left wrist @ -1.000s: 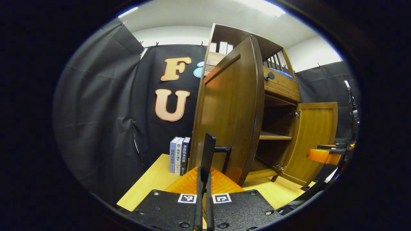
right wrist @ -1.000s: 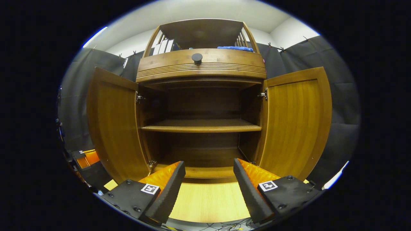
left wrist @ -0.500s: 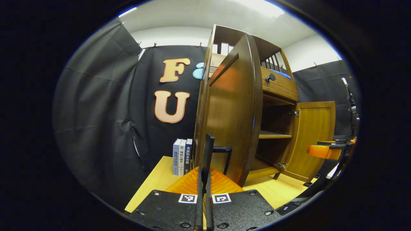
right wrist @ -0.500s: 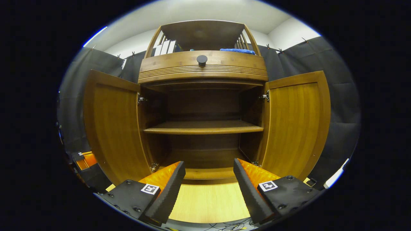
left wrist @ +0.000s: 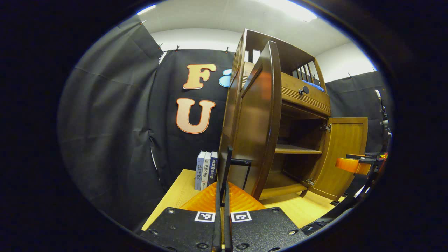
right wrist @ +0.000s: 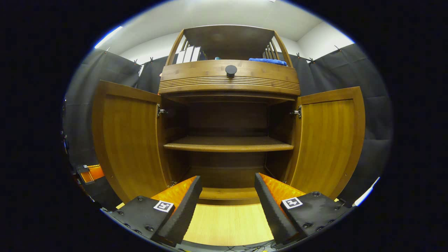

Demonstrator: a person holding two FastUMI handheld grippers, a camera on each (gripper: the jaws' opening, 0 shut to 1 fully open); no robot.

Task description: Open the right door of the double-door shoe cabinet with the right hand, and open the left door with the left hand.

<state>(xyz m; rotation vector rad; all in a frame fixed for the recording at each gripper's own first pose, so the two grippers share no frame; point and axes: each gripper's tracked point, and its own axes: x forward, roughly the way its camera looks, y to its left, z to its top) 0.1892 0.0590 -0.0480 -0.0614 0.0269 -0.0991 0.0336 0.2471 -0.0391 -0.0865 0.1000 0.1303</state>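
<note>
The brown wooden shoe cabinet stands on a light table with both doors swung out. In the left gripper view the left door shows nearly edge-on. Its black bar handle rises from between my left gripper, which is shut on it. The right door stands wide open farther back, with my right gripper near it. In the right gripper view my right gripper is open and holds nothing, in front of the cabinet's middle, between the left door and the right door. The left gripper peeks out beyond the left door.
Three upright books stand on the table left of the cabinet. A bare inner shelf crosses the cabinet. Above it is a drawer with a black knob, and a blue cloth lies on top. Black cloth walls surround the booth.
The left door has swung further open, drawn by my left gripper on its handle. The right gripper stays open, and its view of the cabinet has shifted slightly.
</note>
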